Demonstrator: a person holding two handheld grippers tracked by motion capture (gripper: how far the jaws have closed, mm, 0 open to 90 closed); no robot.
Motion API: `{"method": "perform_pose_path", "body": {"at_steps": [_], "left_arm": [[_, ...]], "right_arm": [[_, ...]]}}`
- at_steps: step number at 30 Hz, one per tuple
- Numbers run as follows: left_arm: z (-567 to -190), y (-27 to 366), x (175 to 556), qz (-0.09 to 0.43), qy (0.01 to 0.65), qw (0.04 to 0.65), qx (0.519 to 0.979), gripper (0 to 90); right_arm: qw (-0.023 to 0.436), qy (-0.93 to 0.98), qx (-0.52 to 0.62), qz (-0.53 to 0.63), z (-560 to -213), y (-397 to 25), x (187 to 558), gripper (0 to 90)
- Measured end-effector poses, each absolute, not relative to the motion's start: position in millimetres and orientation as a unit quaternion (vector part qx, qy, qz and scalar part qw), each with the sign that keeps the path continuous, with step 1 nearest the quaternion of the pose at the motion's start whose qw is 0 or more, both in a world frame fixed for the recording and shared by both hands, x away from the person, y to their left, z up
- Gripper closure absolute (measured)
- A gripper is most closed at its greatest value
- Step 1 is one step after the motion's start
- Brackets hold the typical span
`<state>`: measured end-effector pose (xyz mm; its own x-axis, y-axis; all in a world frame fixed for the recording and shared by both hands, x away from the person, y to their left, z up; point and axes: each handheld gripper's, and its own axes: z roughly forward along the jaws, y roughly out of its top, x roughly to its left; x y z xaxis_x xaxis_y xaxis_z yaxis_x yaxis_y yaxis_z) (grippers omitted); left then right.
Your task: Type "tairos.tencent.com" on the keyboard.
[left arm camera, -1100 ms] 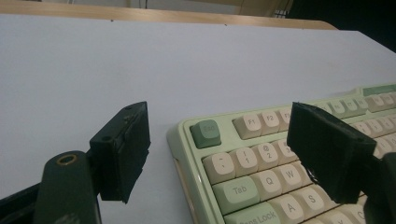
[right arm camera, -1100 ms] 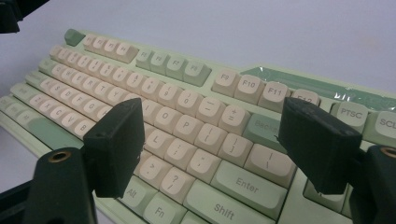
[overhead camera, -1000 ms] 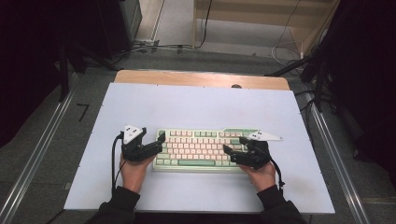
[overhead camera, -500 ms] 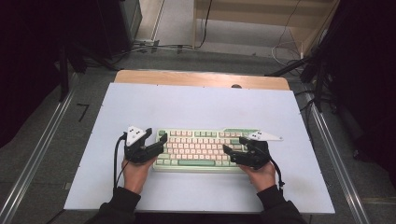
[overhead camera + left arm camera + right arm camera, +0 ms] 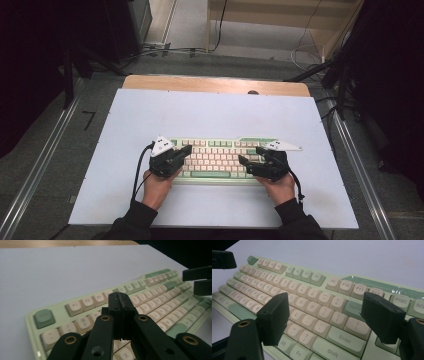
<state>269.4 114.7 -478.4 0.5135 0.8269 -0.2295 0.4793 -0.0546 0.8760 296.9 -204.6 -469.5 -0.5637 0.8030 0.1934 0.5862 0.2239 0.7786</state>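
Note:
A pale green keyboard (image 5: 220, 151) with cream keys lies on the white table top (image 5: 210, 115) near the front edge. My left gripper (image 5: 187, 149) hovers over the keyboard's left end; its jaws are pressed together above the upper-left key rows (image 5: 121, 298), with nothing between them. My right gripper (image 5: 249, 155) is over the right half of the keyboard. Its jaws stand wide apart (image 5: 327, 317) above the keys around P and Enter, and they hold nothing. The right gripper's fingers (image 5: 198, 281) also show at the far right of the left gripper view.
A wooden strip (image 5: 215, 84) runs along the far side of the table. Metal rails (image 5: 40, 165) flank it left and right. Cables (image 5: 310, 50) lie on the floor beyond. White surface stretches behind the keyboard.
My left gripper has shifted a little to the right, farther over the keyboard's left end. The right gripper and the keyboard have stayed put.

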Motion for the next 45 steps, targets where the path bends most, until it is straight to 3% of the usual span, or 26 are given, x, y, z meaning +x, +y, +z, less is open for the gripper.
{"method": "perform_pose_path", "body": {"at_steps": [14, 45], "left_arm": [[-493, 78, 285, 0.149, 0.448, 0.458, 0.753, 90.0], [-492, 76, 294, 0.12, 0.466, 0.449, 0.753, 88.5]], "right_arm": [[0.125, 0.773, 0.45, 0.43, -470, -205, 297, 21.3], [0.124, 0.774, 0.448, 0.43, -470, -204, 297, 21.4]]}}
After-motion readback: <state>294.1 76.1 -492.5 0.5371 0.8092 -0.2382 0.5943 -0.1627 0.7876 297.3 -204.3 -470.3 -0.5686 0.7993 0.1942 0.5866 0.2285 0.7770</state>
